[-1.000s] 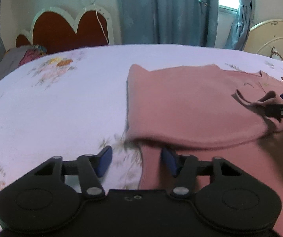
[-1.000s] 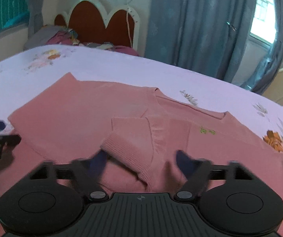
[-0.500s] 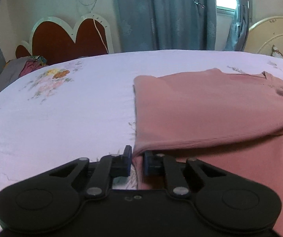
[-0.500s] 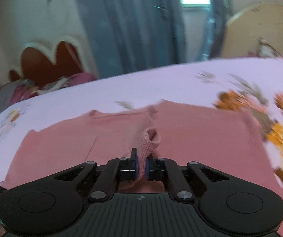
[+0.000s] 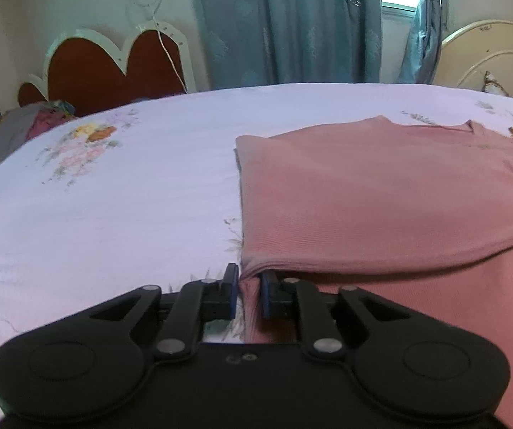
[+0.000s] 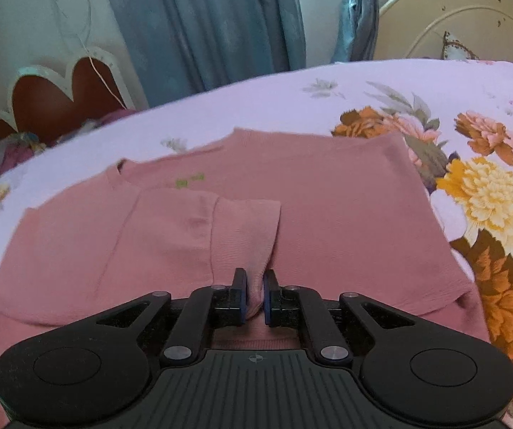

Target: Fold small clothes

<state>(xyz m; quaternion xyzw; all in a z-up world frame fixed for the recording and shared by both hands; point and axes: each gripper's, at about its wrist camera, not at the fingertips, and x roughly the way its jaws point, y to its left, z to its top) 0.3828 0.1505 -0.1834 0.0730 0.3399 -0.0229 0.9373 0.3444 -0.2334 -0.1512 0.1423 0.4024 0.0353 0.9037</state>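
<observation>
Both claws now clenched: your left gripper (image 5: 245, 295) pinches the pink sweater (image 5: 381, 200) edge, right gripper (image 6: 254, 295) its sleeve cuff (image 6: 256, 243); next fold can start.

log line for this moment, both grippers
left gripper: shut on pink sweater folded edge | right gripper: shut on sleeve cuff | bed: sweater lying partly folded
</observation>
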